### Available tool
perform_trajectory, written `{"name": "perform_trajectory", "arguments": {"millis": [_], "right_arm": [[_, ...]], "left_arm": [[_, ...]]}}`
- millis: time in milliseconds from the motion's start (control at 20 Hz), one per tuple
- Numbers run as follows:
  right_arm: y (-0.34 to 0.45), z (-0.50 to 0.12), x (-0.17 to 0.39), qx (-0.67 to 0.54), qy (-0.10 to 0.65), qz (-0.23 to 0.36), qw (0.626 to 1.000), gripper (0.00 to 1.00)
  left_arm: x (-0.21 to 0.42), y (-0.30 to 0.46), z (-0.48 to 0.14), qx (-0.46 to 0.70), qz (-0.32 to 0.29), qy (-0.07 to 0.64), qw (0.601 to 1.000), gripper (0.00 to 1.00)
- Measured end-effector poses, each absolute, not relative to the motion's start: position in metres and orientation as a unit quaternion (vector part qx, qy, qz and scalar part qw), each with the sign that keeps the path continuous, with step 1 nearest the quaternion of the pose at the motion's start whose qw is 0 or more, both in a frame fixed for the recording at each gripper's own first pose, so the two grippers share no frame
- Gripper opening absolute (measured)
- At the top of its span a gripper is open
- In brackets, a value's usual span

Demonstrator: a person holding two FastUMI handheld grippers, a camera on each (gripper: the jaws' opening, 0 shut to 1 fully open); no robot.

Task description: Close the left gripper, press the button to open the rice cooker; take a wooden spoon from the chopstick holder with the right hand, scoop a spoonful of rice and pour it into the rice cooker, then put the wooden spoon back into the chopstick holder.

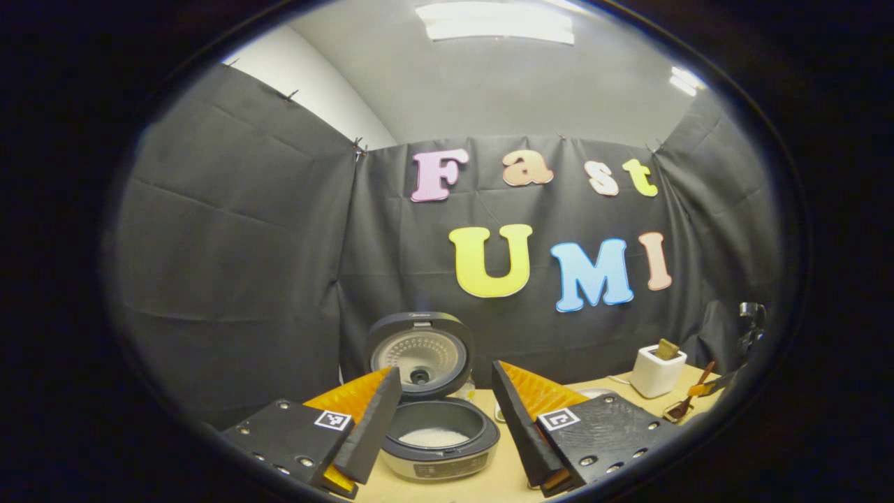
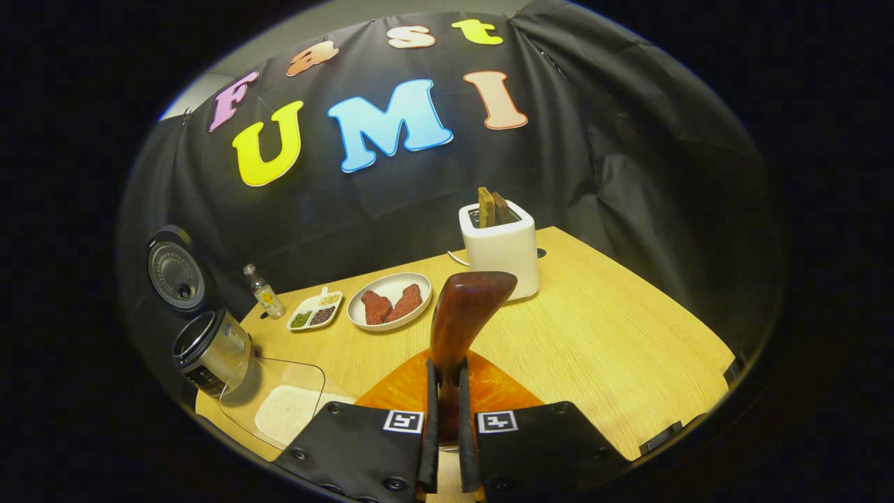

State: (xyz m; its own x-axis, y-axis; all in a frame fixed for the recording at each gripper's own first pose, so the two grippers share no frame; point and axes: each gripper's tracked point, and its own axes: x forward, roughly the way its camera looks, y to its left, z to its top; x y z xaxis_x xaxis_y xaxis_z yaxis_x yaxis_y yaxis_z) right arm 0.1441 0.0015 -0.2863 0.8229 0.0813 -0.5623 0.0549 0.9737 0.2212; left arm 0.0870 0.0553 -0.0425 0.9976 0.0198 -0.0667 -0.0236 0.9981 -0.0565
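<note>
Wooden spoon (image 2: 464,318) clamped between right jaws

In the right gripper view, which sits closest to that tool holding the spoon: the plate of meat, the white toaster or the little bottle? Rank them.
1. The plate of meat, just ahead of the right tool, slightly left.
2. The white toaster, behind it, slightly right.
3. The little bottle, far left by the cooker.

one rice cooker (image 1: 438,426), two meat pieces (image 2: 392,305)
</note>
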Motion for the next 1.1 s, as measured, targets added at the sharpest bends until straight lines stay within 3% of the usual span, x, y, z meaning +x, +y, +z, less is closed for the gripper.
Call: {"name": "perform_trajectory", "arguments": {"millis": [150,250,300,350,400,500,550,600,1100], "right_arm": [[0.004,-0.287,0.139,0.115,0.299,0.007,0.947,0.13],[-0.001,-0.278,0.141,0.108,0.288,0.002,0.951,0.29],[-0.004,-0.274,0.14,0.103,0.286,0.001,0.953,0.42],[-0.008,-0.269,0.138,0.099,0.283,-0.002,0.954,0.61],[-0.014,-0.263,0.137,0.092,0.278,-0.007,0.956,0.72],[-0.025,-0.252,0.132,0.081,0.269,-0.016,0.96,0.9],[-0.029,-0.245,0.128,0.077,0.264,-0.019,0.961,0.91],[-0.033,-0.237,0.127,0.07,0.257,-0.022,0.964,0.98],[-0.039,-0.131,0.122,0.007,0.161,-0.018,0.987,0.98]], "left_arm": [[0.085,0.054,-0.043,-0.031,0.011,0.033,0.999,0.8],[0.086,0.053,-0.042,-0.032,0.01,0.031,0.999,0.8],[0.087,0.053,-0.04,-0.033,0.009,0.03,0.999,0.8],[0.087,0.05,-0.04,-0.033,0.008,0.029,0.999,0.8],[0.086,0.048,-0.038,-0.033,0.006,0.029,0.999,0.8],[0.087,0.043,-0.038,-0.034,0.003,0.027,0.999,0.8],[0.088,0.041,-0.037,-0.034,0.001,0.027,0.999,0.8],[0.088,0.039,-0.037,-0.034,0.0,0.028,0.999,0.8],[0.113,0.03,-0.043,-0.029,-0.006,0.042,0.999,0.8]]}}
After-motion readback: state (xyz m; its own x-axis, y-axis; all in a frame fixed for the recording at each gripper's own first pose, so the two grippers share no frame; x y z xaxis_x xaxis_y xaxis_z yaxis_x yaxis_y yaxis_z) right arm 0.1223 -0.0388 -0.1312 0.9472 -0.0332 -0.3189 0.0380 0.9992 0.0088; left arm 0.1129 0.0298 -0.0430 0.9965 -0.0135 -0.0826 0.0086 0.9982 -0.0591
